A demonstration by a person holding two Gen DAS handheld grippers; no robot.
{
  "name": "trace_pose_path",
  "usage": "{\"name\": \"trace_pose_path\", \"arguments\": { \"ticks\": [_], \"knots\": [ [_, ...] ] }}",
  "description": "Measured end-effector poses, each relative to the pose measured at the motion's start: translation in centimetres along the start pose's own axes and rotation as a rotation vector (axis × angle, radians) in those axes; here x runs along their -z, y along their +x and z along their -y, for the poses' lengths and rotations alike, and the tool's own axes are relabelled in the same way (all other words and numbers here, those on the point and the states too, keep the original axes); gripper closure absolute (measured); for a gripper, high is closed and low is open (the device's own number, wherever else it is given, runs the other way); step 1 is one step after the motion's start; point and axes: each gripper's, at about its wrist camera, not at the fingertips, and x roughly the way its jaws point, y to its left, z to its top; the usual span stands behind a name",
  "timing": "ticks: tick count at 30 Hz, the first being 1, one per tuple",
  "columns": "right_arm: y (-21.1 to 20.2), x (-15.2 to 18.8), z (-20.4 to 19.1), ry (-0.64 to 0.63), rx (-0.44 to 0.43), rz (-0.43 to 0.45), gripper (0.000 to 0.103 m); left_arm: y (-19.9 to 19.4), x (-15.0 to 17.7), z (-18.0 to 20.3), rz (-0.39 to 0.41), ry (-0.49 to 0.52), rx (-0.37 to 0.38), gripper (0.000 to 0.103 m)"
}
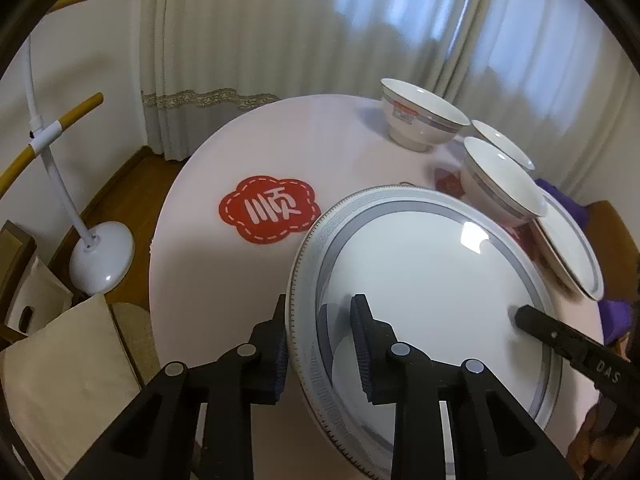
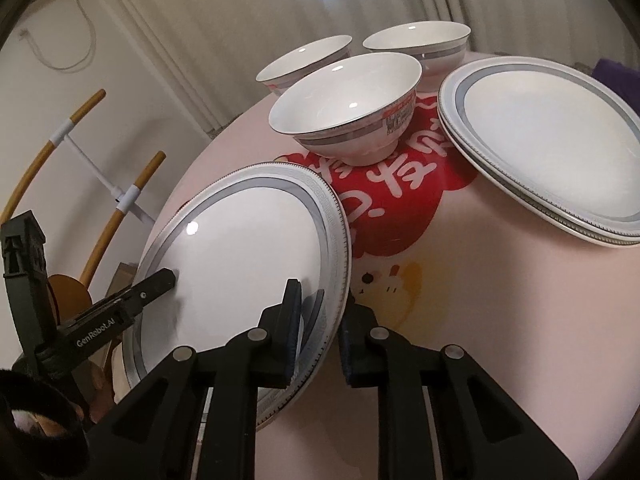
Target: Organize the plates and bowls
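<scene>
You have a plate [image 2: 248, 248] at the near left edge of the surface [image 2: 500, 320], its rim between the fingers of both tools, the left tool [image 1: 320, 344] and the right tool [image 2: 320, 344]. Behind it sit three bowls [image 2: 348, 108] close together. To their right, two stacked plates [image 2: 548, 140] lie near the right edge. A sticker [image 1: 270, 208] lies toward the left side.

Left gripper [image 1: 322, 344] and right gripper [image 2: 320, 328] each clamp the same rim.
</scene>
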Motion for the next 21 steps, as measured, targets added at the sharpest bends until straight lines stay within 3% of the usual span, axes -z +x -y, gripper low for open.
{"name": "trace_pose_path", "arguments": {
  "ticks": [7,21],
  "knots": [
    [-1.7,0.4,0.8,-0.002,-0.016,-0.002,0.087,-1.5,1.3,1.0,0.020,0.016,0.025,0.082],
    [-9.5,1.4,4.4,0.003,-0.010,0.070,0.087,-6.2,3.4,7.5,0.106,0.067,0.079,0.084]
  ]
}}
